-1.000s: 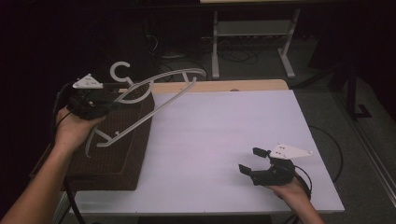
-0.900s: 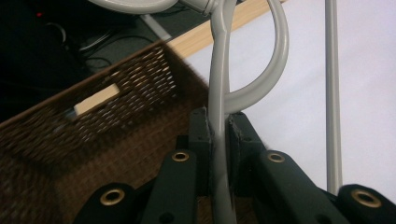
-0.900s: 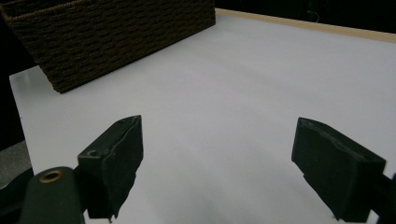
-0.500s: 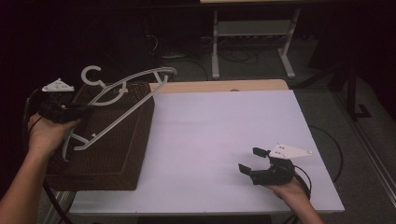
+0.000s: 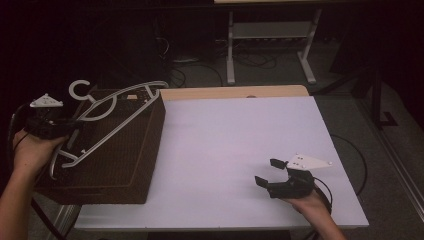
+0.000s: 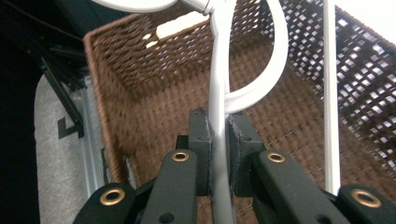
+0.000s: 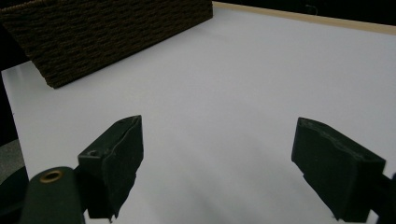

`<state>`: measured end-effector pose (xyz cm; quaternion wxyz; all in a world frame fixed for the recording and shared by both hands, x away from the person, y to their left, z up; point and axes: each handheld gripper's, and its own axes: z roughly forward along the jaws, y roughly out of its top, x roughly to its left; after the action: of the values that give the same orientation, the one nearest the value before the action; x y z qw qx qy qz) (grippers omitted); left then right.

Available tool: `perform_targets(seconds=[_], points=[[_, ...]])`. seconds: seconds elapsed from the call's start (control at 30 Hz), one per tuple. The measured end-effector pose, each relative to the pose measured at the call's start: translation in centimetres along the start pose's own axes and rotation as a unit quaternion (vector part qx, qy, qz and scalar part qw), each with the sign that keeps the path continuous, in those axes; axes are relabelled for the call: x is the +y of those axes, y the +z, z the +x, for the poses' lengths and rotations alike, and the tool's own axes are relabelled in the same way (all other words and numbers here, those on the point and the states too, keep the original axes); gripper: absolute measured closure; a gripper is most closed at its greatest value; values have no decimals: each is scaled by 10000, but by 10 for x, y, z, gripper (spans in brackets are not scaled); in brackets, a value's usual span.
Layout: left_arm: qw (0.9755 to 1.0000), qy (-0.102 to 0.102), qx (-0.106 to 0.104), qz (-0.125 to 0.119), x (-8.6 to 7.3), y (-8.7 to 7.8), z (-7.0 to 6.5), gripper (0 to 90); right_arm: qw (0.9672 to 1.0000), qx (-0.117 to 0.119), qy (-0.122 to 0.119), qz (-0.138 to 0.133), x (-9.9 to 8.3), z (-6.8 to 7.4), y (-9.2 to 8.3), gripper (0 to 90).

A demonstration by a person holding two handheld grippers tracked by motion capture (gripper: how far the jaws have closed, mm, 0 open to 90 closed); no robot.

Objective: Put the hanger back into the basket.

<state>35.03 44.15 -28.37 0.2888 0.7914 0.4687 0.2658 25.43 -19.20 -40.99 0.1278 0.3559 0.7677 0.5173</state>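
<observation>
**Two grippers, one hanger: position over the basket**

One white hanger (image 5: 107, 117) is clamped in the left gripper (image 5: 67, 125), whose jaws are pressed tight on a thin white bar of the frame; in the left gripper view the bar (image 6: 219, 116) runs straight up between the two black pads, with a curved branch of the hanger joining it just above them. The hanger lies tilted across the open top of the brown wicker basket (image 5: 135, 165), its hook (image 5: 80, 90) raised past the basket's far left corner. The basket stands on the left part of the white surface (image 5: 235, 140). The right gripper (image 5: 270, 172) rests near the front right of the surface, well apart from the basket, with its jaws spread wide and nothing between them; bare surface lies beneath.
</observation>
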Motion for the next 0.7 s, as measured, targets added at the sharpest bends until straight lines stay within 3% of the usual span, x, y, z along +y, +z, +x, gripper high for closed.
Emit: perform_targets(seconds=[0.47, 0.7], points=[[9993, -136, 228, 254, -26, 6, 22, 819, 10000, -2, 2, 49, -1, 1, 2, 160], [9988, -206, 114, 423, -36, 16, 24, 818, 10000, -10, 3, 33, -1, 0, 1, 160]])
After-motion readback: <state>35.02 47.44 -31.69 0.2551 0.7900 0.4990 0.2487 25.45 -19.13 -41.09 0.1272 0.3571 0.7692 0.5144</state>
